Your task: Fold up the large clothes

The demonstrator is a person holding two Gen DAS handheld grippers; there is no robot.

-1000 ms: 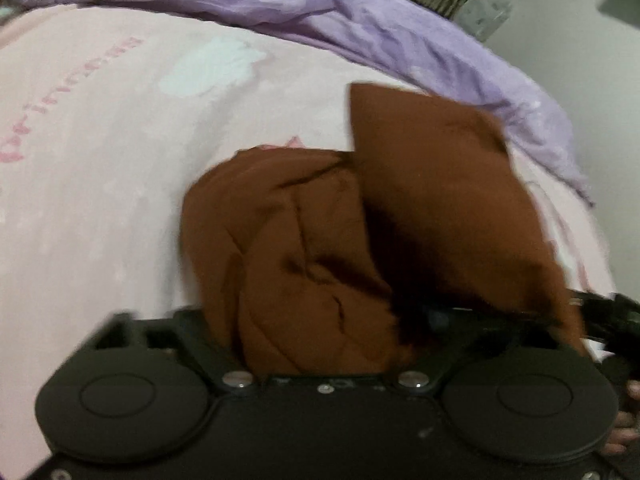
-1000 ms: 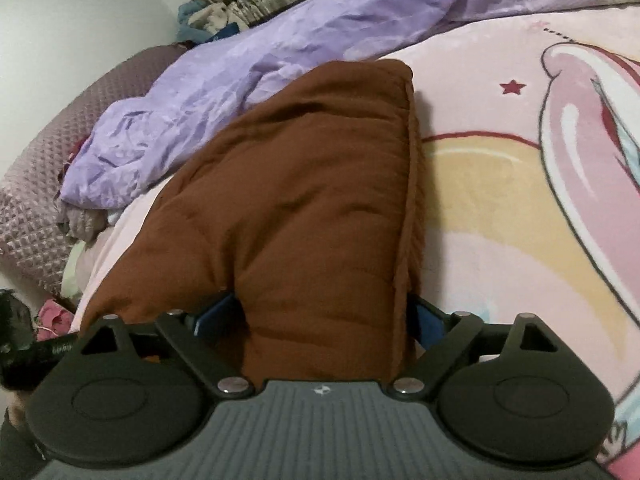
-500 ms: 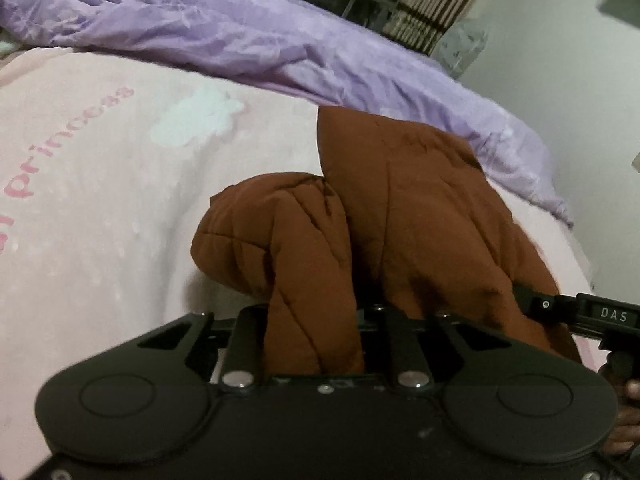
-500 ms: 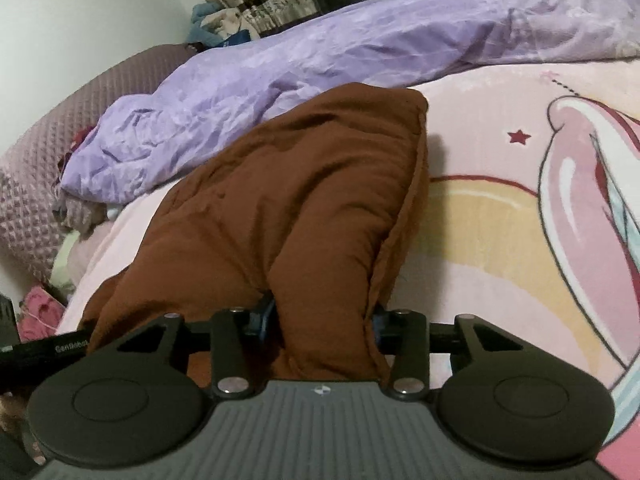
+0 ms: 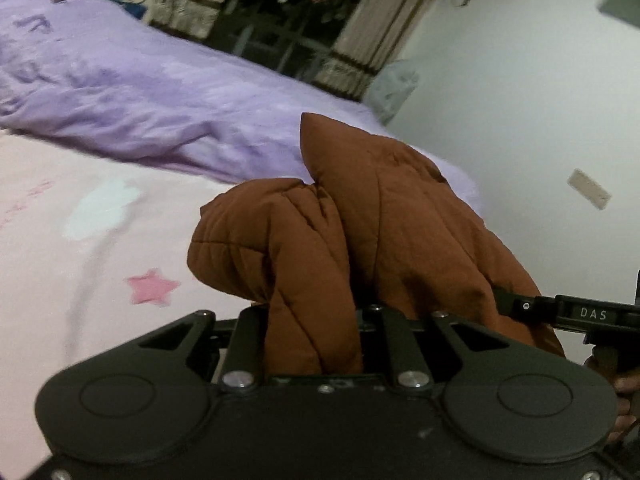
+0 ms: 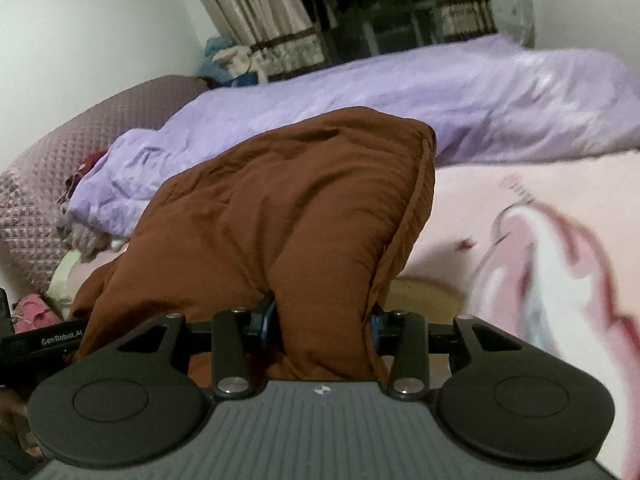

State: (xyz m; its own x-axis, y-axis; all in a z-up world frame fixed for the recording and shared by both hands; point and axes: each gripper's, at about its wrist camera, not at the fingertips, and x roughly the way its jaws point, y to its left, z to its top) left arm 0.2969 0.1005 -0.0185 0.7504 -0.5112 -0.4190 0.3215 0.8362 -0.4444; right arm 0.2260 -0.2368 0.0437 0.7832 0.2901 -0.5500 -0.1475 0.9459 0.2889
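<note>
Both jaws grasp the brown jacket [image 5: 384, 216] above a pink bedspread [image 5: 60, 240], lilac duvet [image 6: 440, 96] behind

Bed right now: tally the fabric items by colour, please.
Brown: 1, padded garment, clamped by both grippers
Purple: 1, duvet
Pink: 1, printed bed cover
Mauve: 1, quilted cushion
Total: 4

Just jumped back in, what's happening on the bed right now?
A person holds a tool in each hand, both clamped on a brown padded jacket. The left tool pinches a narrow fold of it, the right tool a thicker wad. The jacket is bunched up above the pink blanket, with a purple duvet behind.
</note>
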